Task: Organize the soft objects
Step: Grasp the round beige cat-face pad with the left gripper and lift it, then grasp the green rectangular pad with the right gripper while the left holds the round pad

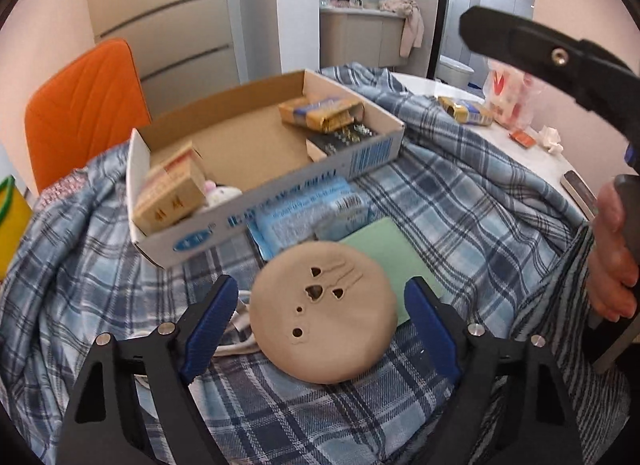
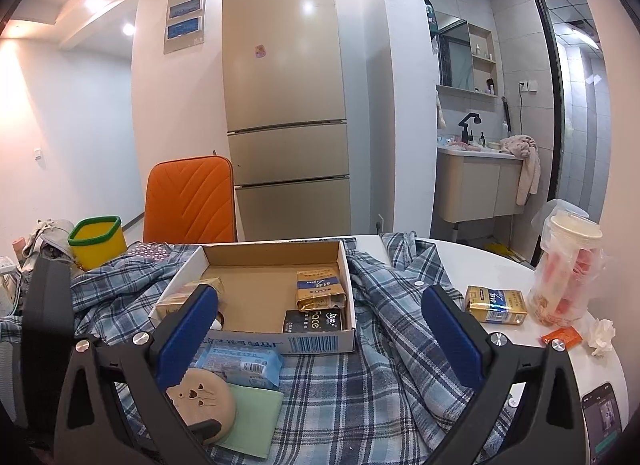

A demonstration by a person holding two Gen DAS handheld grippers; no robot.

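The round tan cushion [image 1: 323, 312] with a cat face cut into it lies flat on the blue plaid cloth [image 1: 460, 193], near the front of the table and just short of the cardboard box [image 1: 280, 201]. It has no long axis to speak of — it is a disc — but the face gives it a heading: in the left wrist view the whiskers run up toward the box and the two small round holes sit toward the camera. It overlaps a pale green pad [image 1: 386, 253] on its right, and a blue tissue pack [image 1: 296, 217] lies between it and the box wall, touching or nearly touching both. The left gripper [image 1: 323, 327] has its blue fingers [image 1: 208, 325] spread wide, one on each side of the cushion; the left one stands clear of the rim, while the right one looks very close to it (contact cannot be told). The right gripper [image 2: 318, 343] is also spread wide and holds nothing, with the cushion [image 2: 202, 405] low beside its left finger. Open plaid cloth lies to the right of the box — the freest room for moving. Inside the box are a gold packet [image 2: 320, 291], a dark packet [image 2: 314, 321] and a tan carton [image 1: 170, 193]; another gold packet [image 2: 496, 305] and a phone [image 2: 604, 421] lie on the white table [image 2: 452, 261] to the right.
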